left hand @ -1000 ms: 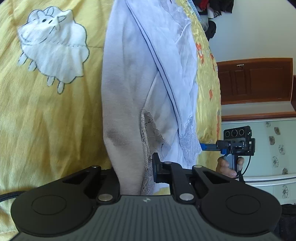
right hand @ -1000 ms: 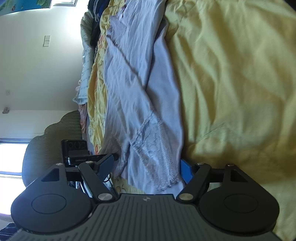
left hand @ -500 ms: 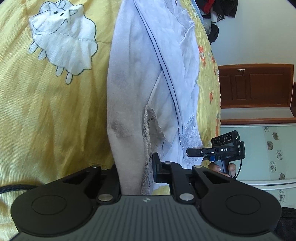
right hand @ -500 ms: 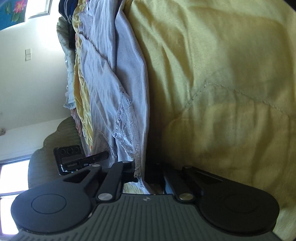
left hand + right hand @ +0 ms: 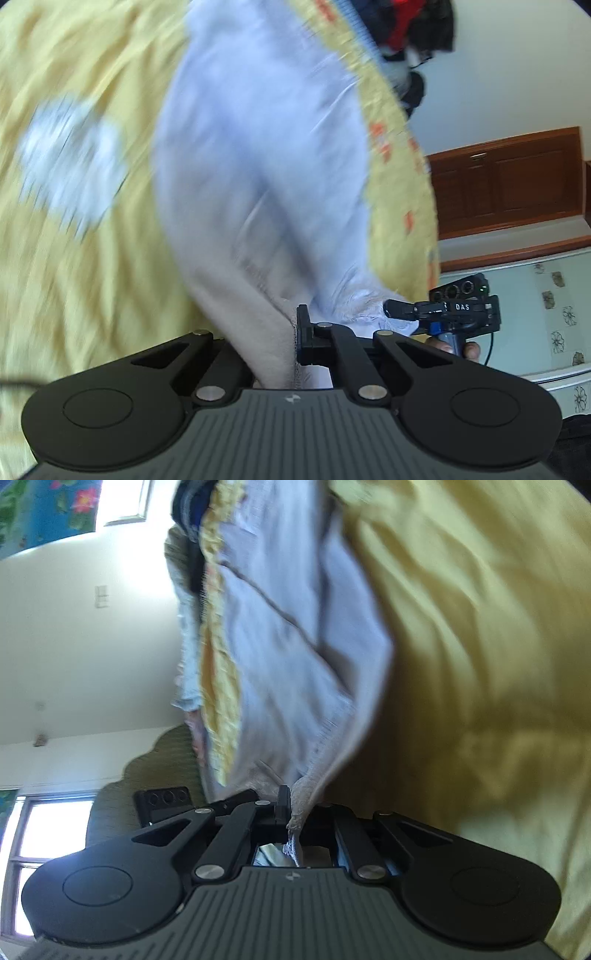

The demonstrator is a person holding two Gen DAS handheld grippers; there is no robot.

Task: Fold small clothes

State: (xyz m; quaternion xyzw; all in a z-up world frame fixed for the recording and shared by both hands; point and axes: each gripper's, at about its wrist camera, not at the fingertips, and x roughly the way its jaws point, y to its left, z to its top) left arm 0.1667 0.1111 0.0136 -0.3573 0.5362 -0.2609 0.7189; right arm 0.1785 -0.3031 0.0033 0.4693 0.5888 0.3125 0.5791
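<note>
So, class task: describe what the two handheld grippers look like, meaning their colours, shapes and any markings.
Each gripper is matt black. The left gripper has a ribbed grey-black body with a small white logo, two round flat discs at the sides, and angled link bars with silver pins running to the jaws. The right gripper matches. Seen from the left wrist view, it carries a black box with round lenses, white letters "DAS" and a blue part.

Right gripper (image 5: pixel 291 818) clamped on lace hem of pale lilac garment (image 5: pixel 295 646), yellow bedspread (image 5: pixel 480 664) beneath, left gripper (image 5: pixel 166 803) beyond

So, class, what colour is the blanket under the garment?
Yellow blanket, with a blurred white patch; clearest in the left wrist view.
</note>
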